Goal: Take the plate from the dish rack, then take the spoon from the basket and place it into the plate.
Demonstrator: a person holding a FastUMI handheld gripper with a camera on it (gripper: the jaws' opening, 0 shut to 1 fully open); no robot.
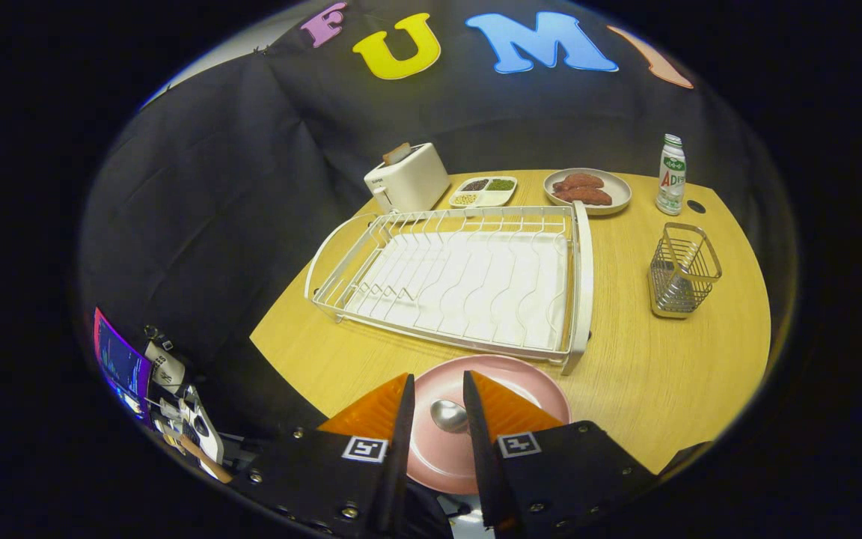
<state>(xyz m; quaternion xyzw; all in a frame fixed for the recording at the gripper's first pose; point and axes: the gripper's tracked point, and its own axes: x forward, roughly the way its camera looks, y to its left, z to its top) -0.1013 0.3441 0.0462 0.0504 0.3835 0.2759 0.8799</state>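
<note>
**Spoon over the plate, between the fingers**

Spoon [450, 415] bowl shows in the gap between the gripper [435, 389] fingers, lying over the pink plate [528, 382] on the wooden table [670, 374]. The fingers stand a little apart, but whether they pinch the handle I cannot tell, since it runs back out of sight between them. If the spoon is not yet released, the step would go best by lowering it until it rests flat in the plate's middle, then spreading the fingers and drawing straight back.

Just beyond the plate sits the white dish rack [581, 284], with the wire basket [684, 269] off to its right. The plate's near edge is covered by the gripper body, so how close it lies to the table's edge is unclear.
</note>
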